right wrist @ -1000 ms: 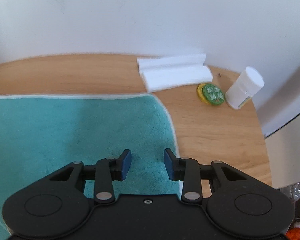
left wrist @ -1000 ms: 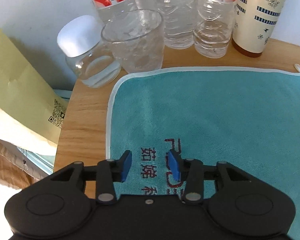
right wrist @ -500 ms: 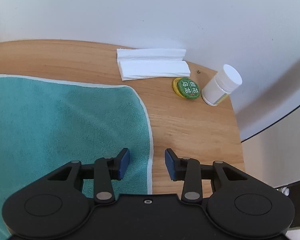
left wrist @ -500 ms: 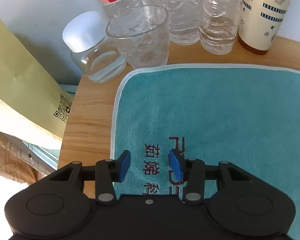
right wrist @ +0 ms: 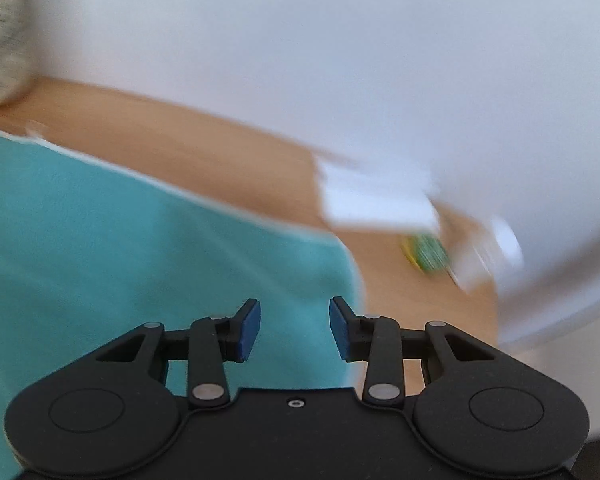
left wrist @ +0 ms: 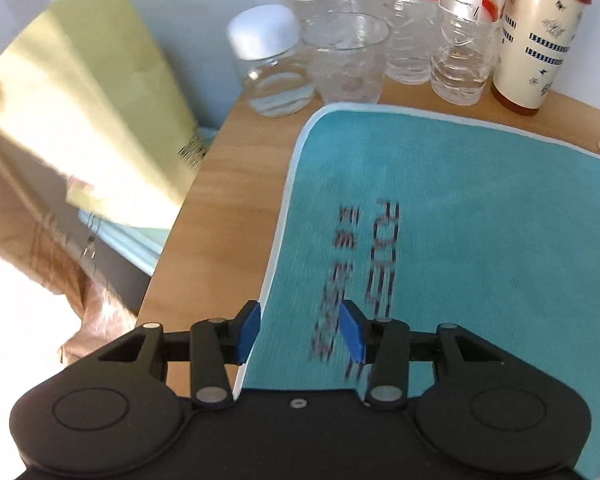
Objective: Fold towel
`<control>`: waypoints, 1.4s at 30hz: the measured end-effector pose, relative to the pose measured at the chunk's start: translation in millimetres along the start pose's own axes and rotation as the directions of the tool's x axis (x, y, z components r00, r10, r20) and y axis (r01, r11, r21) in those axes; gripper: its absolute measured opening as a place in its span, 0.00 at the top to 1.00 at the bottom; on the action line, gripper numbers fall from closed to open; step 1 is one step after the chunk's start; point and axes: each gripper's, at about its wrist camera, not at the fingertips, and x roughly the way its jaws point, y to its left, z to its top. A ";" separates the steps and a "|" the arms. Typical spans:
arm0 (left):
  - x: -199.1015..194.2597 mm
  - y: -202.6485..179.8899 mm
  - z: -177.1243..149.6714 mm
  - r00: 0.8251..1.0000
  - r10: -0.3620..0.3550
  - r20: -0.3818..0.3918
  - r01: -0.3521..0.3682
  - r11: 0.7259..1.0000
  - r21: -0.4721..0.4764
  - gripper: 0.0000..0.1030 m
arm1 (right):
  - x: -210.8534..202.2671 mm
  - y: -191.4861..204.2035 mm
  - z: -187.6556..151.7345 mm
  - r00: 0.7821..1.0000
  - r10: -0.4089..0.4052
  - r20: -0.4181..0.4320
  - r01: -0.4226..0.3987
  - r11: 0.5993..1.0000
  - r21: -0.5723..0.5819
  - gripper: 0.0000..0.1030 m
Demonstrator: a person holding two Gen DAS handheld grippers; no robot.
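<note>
A teal towel point(left wrist: 480, 220) with a white hem and dark printed letters lies flat on the wooden table point(left wrist: 228, 200). My left gripper point(left wrist: 300, 330) is open above the towel's left edge, its blue pads straddling the hem with nothing between them. In the right wrist view, which is blurred, the same towel point(right wrist: 120, 248) fills the left side. My right gripper point(right wrist: 295, 328) stands open over the towel's right edge, also holding nothing.
Behind the towel's far left corner stand a white-lidded jar point(left wrist: 274, 68), a clear glass point(left wrist: 346, 60), several water bottles point(left wrist: 456, 32) and a cream tumbler point(left wrist: 540, 36). A yellow envelope point(left wrist: 88, 100) leans left of the table. Folded white tissue point(right wrist: 376, 196), a green tin point(right wrist: 426, 252) and a white bottle point(right wrist: 488, 256) sit at right.
Both grippers pulled back toward the towel's near side. The left one shifted left onto the hem; the right view swung fast and now blurs, with the tumbler entering at top left.
</note>
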 end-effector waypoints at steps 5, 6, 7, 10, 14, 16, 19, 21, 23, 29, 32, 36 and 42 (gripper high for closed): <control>-12.8 22.5 -28.4 0.998 -0.053 -0.026 0.049 0.993 -0.111 0.57 | -20.5 71.5 60.1 0.975 0.200 0.092 -0.187 0.973 -0.135 0.57; -15.9 27.3 -35.4 0.998 -0.050 -0.025 0.046 0.991 -0.127 0.57 | -22.0 82.4 67.3 0.969 0.228 0.095 -0.212 0.965 -0.151 0.57; -19.1 29.4 -40.3 0.999 -0.040 -0.019 0.037 0.991 -0.128 0.57 | -24.1 104.2 80.1 0.955 0.281 0.095 -0.260 0.948 -0.186 0.57; -21.3 34.1 -52.8 1.000 0.002 -0.020 -0.004 0.990 -0.140 0.57 | -28.6 168.5 111.5 0.916 0.393 0.086 -0.354 0.889 -0.289 0.55; -12.4 42.7 -66.1 0.999 -0.025 -0.046 0.014 0.977 -0.213 0.57 | -25.5 264.6 151.3 0.876 0.481 0.041 -0.418 0.798 -0.434 0.47; -7.0 45.1 -68.4 0.998 -0.036 -0.052 0.023 0.974 -0.225 0.57 | -22.0 315.5 168.3 0.864 0.502 0.023 -0.423 0.751 -0.508 0.47; 1.5 47.7 -68.1 0.995 -0.061 -0.080 0.041 0.972 -0.232 0.58 | -17.2 366.2 186.5 0.830 0.558 -0.010 -0.465 0.683 -0.563 0.47; 3.3 51.2 -69.2 0.992 -0.090 -0.088 0.063 0.962 -0.266 0.58 | -13.4 388.0 193.2 0.824 0.566 -0.015 -0.468 0.666 -0.581 0.47; 1.6 52.5 -70.5 0.994 -0.075 -0.081 0.050 0.961 -0.273 0.58 | -8.7 410.6 201.1 0.816 0.577 -0.022 -0.474 0.647 -0.598 0.47; 8.9 64.9 -62.5 0.992 -0.093 -0.083 0.065 0.956 -0.286 0.58 | 9.9 447.2 224.8 0.781 0.622 -0.061 -0.537 0.618 -0.574 0.45; 13.2 69.3 -58.6 0.988 -0.126 -0.084 0.096 0.950 -0.296 0.58 | 22.7 468.7 229.0 0.784 0.613 -0.098 -0.552 0.617 -0.561 0.44; 19.7 69.7 -54.1 0.989 -0.125 -0.086 0.097 0.956 -0.275 0.58 | 35.1 476.8 227.2 0.797 0.591 -0.119 -0.547 0.625 -0.557 0.43; 24.0 66.4 -49.1 0.988 -0.125 -0.090 0.101 0.967 -0.232 0.57 | 44.2 483.2 226.4 0.797 0.591 -0.120 -0.553 0.635 -0.540 0.41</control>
